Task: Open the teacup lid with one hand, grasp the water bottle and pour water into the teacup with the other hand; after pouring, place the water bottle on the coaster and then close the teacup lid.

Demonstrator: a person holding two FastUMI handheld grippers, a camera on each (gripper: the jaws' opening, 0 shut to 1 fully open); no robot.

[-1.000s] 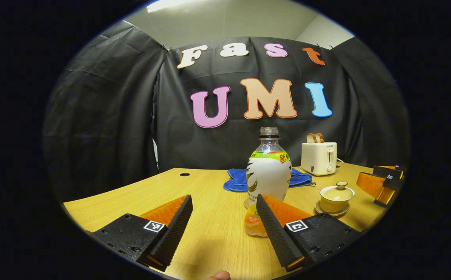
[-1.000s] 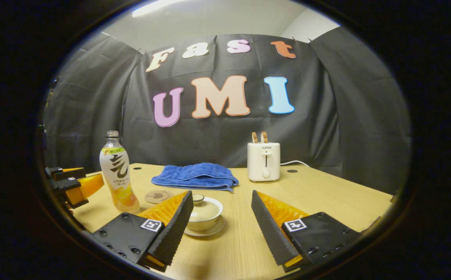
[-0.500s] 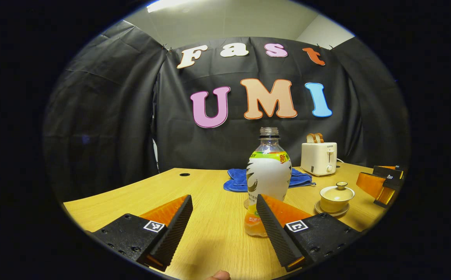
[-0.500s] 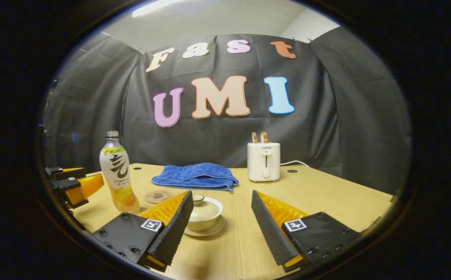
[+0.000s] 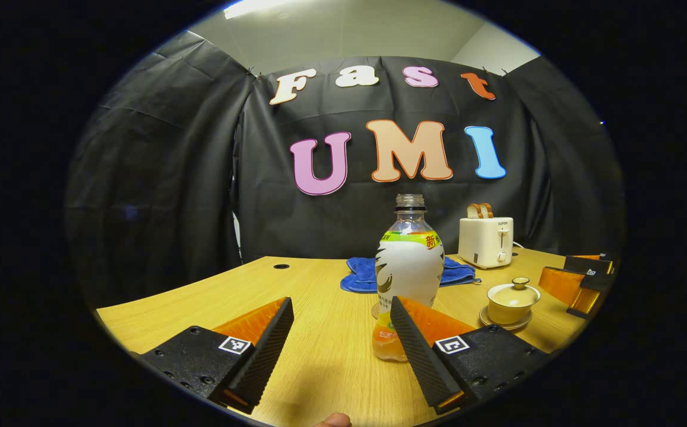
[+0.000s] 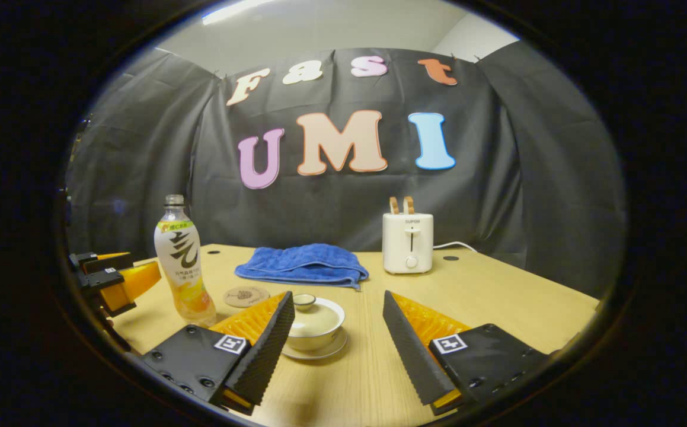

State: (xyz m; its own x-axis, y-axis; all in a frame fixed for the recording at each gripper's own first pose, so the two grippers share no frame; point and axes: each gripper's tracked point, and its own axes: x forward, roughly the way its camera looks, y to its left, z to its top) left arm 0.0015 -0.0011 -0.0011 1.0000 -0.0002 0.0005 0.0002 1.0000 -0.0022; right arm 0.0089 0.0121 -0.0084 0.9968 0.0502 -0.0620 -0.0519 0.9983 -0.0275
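In the left gripper view, the left gripper was seen with its fingers spread wide and empty. Just beyond them, a clear, uncapped plastic water bottle with a white label stood upright on the light wooden desk; it was judged light, smooth and squeezable, best taken around the labelled waist.

In the right gripper view, the right gripper was likewise wide open and empty. The cream ceramic lidded teacup sat near, left of centre; its lid was judged fragile and slippery, best pinched by the small knob. A round coaster lay farther left.
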